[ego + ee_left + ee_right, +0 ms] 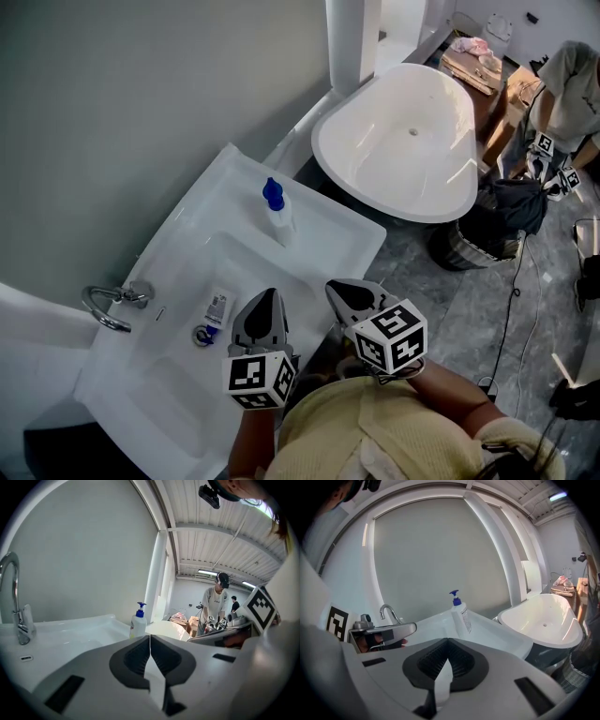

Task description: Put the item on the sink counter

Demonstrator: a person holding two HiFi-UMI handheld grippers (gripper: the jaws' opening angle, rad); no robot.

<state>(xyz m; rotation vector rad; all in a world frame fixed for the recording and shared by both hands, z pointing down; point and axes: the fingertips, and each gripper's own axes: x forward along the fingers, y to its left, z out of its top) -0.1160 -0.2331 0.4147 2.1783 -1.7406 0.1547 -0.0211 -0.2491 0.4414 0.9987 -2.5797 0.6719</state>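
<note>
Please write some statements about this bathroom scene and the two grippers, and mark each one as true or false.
1. The white pump bottle with a blue head stands upright on the white sink counter. True.
2. The left gripper grips that bottle. False: its jaws are shut on nothing, and the bottle stands apart from it.
3. The right gripper has its jaws wide open. False: they are shut together, with nothing held.
4. A small white tube lies inside the sink basin. True.
</note>
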